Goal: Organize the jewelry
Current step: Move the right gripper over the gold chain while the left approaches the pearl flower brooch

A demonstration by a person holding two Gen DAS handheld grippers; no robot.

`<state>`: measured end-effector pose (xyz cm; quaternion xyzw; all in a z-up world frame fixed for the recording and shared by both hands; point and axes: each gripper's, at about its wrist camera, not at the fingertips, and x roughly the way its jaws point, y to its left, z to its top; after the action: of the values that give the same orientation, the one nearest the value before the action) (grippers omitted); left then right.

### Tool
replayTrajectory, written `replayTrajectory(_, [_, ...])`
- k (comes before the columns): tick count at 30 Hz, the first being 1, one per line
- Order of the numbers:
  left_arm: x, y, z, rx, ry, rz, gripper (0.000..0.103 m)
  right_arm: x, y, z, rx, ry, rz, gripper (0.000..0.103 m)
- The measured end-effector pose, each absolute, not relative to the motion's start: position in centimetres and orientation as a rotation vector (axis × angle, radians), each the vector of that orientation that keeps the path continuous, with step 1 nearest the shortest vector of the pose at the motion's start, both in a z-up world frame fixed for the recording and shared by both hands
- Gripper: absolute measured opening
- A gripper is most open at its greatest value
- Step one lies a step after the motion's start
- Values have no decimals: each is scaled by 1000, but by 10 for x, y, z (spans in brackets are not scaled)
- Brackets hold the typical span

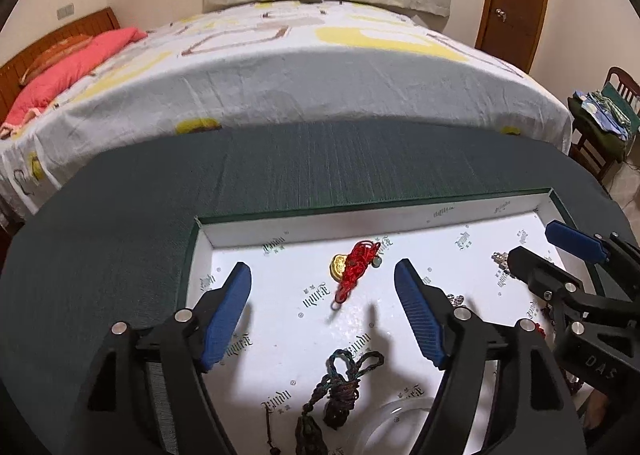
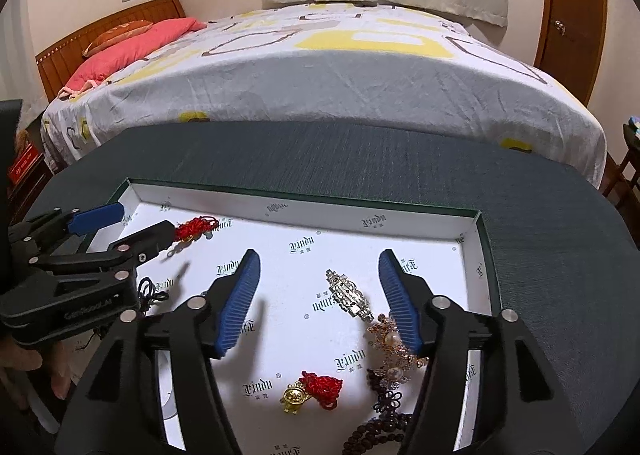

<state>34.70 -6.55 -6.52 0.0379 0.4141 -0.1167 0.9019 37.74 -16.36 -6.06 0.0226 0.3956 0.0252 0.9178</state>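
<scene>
A shallow white-lined box [image 1: 256, 233] w/ dark green rim is seen on a dark green table [image 1: 120, 215], near a bed [image 1: 320, 67]; jewelry is spread over the box floor.

Left gripper [image 1: 322, 279] is held above the left part of the box, fingers [image 1: 230, 315] spread apart, nothing gripped; a red knotted charm w/ gold ingot [image 1: 352, 269] is seen lying on the lining betw. & just beyond the tips, not touched; a dark braided cord piece [image 1: 340, 387] is seen nearer, by a clear glass rim [image 1: 384, 415].

Right gripper [image 2: 318, 271] is held above the right part of the box, fingers [image 2: 240, 303] likewise released, nothing held; a silver rhinestone clasp [image 2: 348, 295] lies on the lining betw. them, apart from both pads; a gold-and-pearl brooch [image 2: 386, 351] sits just beside the right finger; nearer are a 2nd red charm w/ gold ingot [image 2: 316, 391] & dark brown beads [image 2: 380, 431].

In the right view the left gripper is seen at the far left, its tip just beside the first red charm; contact cannot be told.
</scene>
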Motion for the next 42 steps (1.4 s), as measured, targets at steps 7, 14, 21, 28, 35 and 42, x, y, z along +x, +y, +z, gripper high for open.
replayTrajectory(7, [325, -61, -45, 61, 760, -223, 75, 364, -163, -54, 50, 766, 39, 66])
replayTrajectory(14, [293, -58, -27, 66, 669, -195, 80, 330, -158, -39, 43, 705, 37, 66])
replayTrajectory(21, [254, -42, -17, 10, 633, -176, 80, 281, -149, -28, 30, 664, 48, 66])
replayTrajectory(28, [207, -28, -15, -31, 611, -144, 80, 236, -145, -25, 49, 651, 58, 66])
replayTrajectory(35, [162, -15, -21, -36, 589, -107, 80, 191, -132, -36, 41, 643, 84, 66])
replayTrajectory(42, [129, -9, -41, -28, 639, -73, 80, 160, -113, -62, 38, 715, 142, 66])
